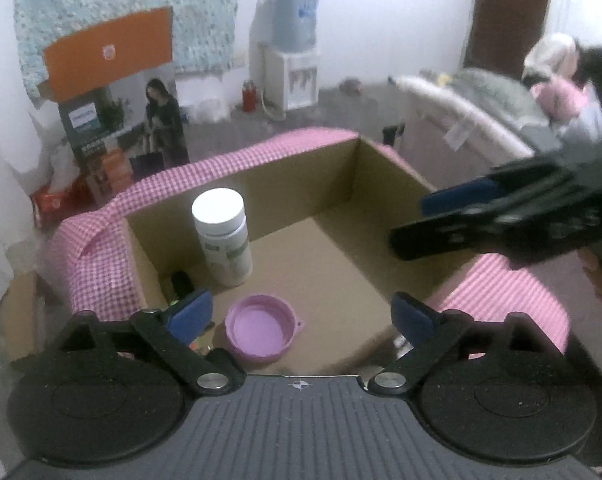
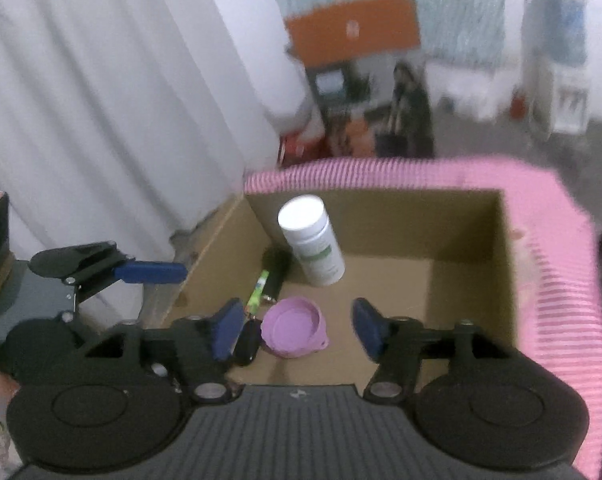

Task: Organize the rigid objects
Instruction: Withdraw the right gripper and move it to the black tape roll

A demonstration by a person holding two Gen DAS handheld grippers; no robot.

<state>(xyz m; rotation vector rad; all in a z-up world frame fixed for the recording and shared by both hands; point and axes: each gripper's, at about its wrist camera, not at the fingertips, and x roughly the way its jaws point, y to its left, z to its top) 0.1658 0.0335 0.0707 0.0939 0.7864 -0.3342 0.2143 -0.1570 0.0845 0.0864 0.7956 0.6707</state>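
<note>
- Since we're sorting stuff into the cardboard box (image 1: 321,184), both tools hover over it, probably between drops.
- Left gripper (image 1: 301,314) and right gripper (image 2: 297,326): fingers spread, empty.
- White bottle (image 1: 225,236) stands upright inside; purple bowl (image 1: 261,330) nearby.

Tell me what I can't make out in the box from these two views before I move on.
- Bottle label: too blurred to read in either view.
- Dark item in the box corner: left view, mostly hidden by the left gripper finger and shadow.
- Green stick: right view, its near end hidden by the right gripper finger.
- Black object beside the purple bowl: right view, partly covered, identity unclear.
</note>
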